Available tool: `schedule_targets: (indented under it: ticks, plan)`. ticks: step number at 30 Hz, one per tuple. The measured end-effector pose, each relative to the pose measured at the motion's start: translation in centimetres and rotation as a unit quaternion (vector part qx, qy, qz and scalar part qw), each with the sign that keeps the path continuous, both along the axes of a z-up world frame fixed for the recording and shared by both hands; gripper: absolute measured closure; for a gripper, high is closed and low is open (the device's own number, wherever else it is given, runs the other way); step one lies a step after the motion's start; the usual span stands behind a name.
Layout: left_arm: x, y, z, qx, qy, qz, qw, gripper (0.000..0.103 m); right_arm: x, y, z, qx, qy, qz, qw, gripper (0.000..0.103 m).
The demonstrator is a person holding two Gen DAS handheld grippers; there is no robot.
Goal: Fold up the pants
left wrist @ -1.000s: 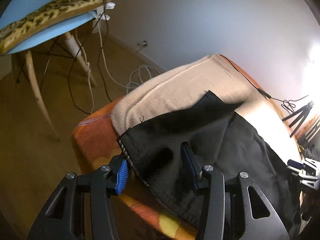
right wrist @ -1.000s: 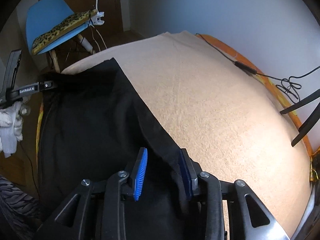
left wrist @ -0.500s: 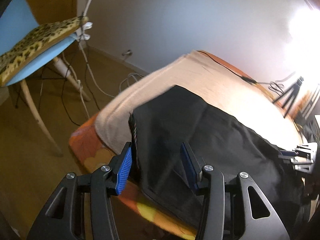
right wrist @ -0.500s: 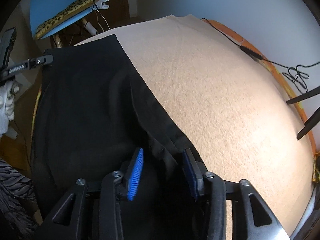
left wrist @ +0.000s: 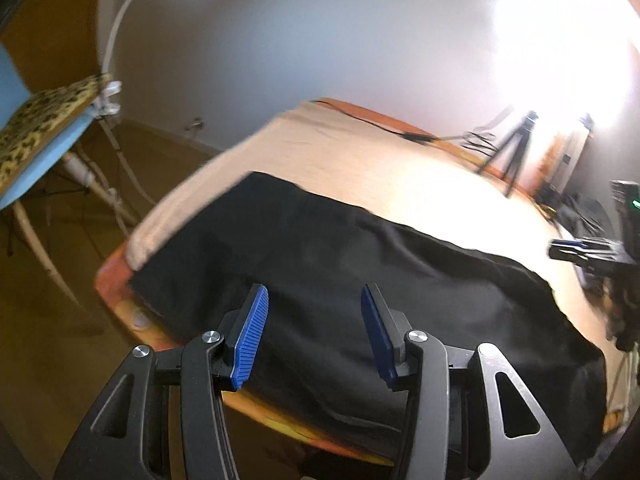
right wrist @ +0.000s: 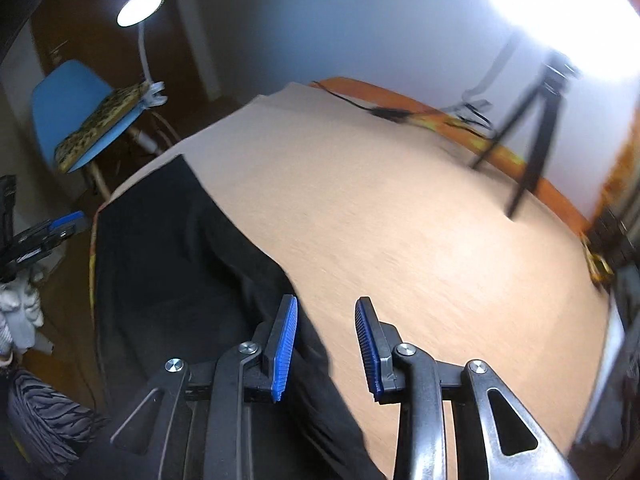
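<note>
Black pants lie spread flat along the near edge of a bed covered with a beige blanket. In the right wrist view the pants fill the left part of the bed. My left gripper is open and empty, raised above the pants near one end. My right gripper is open and empty, raised over the pants' far edge where it meets the blanket. Each gripper shows at the edge of the other's view: the right one and the left one.
A blue chair with a leopard cushion stands beside the bed, with a white clip lamp on it. A black tripod and a cable stand at the bed's far side. An orange sheet edges the mattress.
Both grippers have let go of the pants, opened wider and lifted up and back. The pants now lie flat on the bed.
</note>
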State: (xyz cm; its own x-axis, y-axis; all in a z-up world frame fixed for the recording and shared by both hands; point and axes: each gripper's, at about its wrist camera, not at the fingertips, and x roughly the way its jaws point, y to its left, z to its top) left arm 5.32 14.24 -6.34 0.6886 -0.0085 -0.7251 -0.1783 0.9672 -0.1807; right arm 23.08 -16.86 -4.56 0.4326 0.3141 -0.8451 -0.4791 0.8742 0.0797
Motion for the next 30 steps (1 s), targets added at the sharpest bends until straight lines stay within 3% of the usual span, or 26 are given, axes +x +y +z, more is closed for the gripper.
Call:
schedule_targets:
  ticks: [3, 5, 8, 9, 10, 11, 12, 14, 17, 20, 22, 25, 27, 30]
  plan:
    - [0.0, -2.3, -0.7, 0.015, 0.012, -0.031, 0.9993, 0.055, 0.0, -0.8, -0.8, 0.011, 0.022, -0.003, 1.0, 0.067]
    - [0.2, -3.4, -1.1, 0.024, 0.02, -0.049, 0.9983, 0.055, -0.5, -1.3, -1.8, 0.03, 0.042, 0.005, 0.999, 0.052]
    - [0.3, -4.3, -1.3, 0.056, 0.021, -0.057, 0.9966, 0.055, -1.1, -0.6, -3.4, 0.031, 0.052, 0.014, 0.998, 0.044]
    - [0.4, -4.2, -1.2, 0.068, 0.019, -0.054, 0.9961, 0.055, -1.2, -0.3, -3.9, 0.027, 0.056, 0.017, 0.998, 0.044]
    - [0.4, -3.9, -1.1, 0.073, 0.018, -0.048, 0.996, 0.055, -1.3, 0.0, -4.4, 0.022, 0.057, 0.019, 0.998, 0.054]
    - [0.5, -3.3, -1.0, 0.071, 0.017, -0.041, 0.9965, 0.055, -1.3, 0.2, -4.8, 0.017, 0.057, 0.02, 0.998, 0.075]
    - [0.6, -2.7, -1.0, 0.065, 0.018, -0.034, 0.9971, 0.055, -1.4, 0.4, -5.4, 0.012, 0.061, 0.021, 0.998, 0.087]
    - [0.7, -1.9, -1.2, 0.055, 0.02, -0.022, 0.998, 0.055, -1.4, 0.4, -5.3, 0.022, 0.062, 0.02, 0.998, 0.094]
    - [1.1, -1.4, -1.9, 0.043, 0.029, -0.013, 0.9986, 0.055, -1.4, 0.1, -3.9, 0.025, 0.051, 0.044, 0.997, 0.096]
    - [1.8, -2.2, -2.5, 0.042, 0.039, -0.021, 0.9981, 0.055, 0.1, -1.1, -3.5, -0.002, 0.032, 0.023, 0.999, 0.097]
    - [1.9, -3.1, -2.6, 0.044, 0.041, -0.032, 0.9977, 0.055, 1.3, -1.6, -4.1, 0.007, 0.047, 0.017, 0.999, 0.096]
    - [2.0, -4.7, -2.3, 0.045, 0.036, -0.053, 0.9969, 0.055, 1.5, -1.0, -5.2, -0.032, 0.044, 0.019, 0.998, 0.081]
    - [1.8, -6.2, -1.8, 0.047, 0.029, -0.073, 0.9958, 0.055, 1.2, -1.6, -4.8, -0.026, 0.038, 0.007, 0.999, 0.073]
    - [1.3, -8.2, -1.1, 0.041, 0.02, -0.104, 0.9936, 0.055, -0.3, -3.5, -2.9, -0.005, 0.018, -0.014, 1.0, 0.071]
